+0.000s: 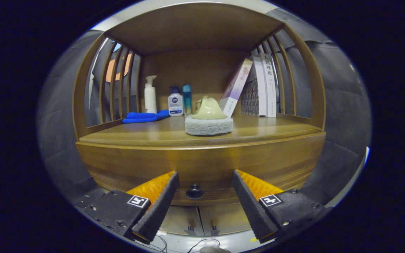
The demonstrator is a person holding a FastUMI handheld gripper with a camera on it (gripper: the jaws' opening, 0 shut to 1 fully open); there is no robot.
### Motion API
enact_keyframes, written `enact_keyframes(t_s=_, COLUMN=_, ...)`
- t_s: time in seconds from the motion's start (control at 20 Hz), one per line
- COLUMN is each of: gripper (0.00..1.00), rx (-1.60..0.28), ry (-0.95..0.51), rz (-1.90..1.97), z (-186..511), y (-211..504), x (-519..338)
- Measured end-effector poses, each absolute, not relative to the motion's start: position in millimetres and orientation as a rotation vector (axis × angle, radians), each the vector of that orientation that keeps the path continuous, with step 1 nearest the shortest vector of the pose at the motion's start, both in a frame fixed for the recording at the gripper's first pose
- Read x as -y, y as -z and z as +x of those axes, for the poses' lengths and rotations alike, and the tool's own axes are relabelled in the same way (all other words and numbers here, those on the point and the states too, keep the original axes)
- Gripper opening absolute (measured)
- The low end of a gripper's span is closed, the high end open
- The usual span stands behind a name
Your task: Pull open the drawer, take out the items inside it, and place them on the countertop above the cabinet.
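Note:
A wooden cabinet stands in front of me, its drawer front [202, 165] shut flush under the countertop [146, 135]. A dark round knob [194, 192] sits low on the drawer, between my two fingers and a little beyond their tips. My gripper [205, 177] is open, with nothing held. On the countertop near its front edge rests a scrub pad with a pale green handle [208, 119]. The drawer's inside is hidden.
On the countertop at the back stand a white pump bottle [150, 95], a small white bottle [175, 102] and a slim blue bottle [187, 98], with a blue cloth [145, 117] at left. Leaning books [255, 88] fill the right. Slatted sides and a wooden roof enclose the shelf.

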State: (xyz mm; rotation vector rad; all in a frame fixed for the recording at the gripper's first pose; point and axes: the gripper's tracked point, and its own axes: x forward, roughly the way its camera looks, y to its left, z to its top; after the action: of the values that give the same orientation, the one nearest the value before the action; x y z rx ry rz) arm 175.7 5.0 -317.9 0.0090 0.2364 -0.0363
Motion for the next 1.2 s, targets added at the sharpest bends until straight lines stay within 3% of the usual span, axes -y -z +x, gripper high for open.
enact_keyframes(t_s=0.4, gripper=1.00, rx=-0.231, ry=0.068, rz=0.023, z=160, y=294, x=6)
enact_keyframes(t_s=0.9, gripper=1.00, rx=-0.057, ry=0.033, rz=-0.002, z=79, y=153, x=17)
enact_keyframes(t_s=1.2, gripper=1.00, rx=-0.007, ry=0.013, rz=0.006, z=33, y=105, x=20)
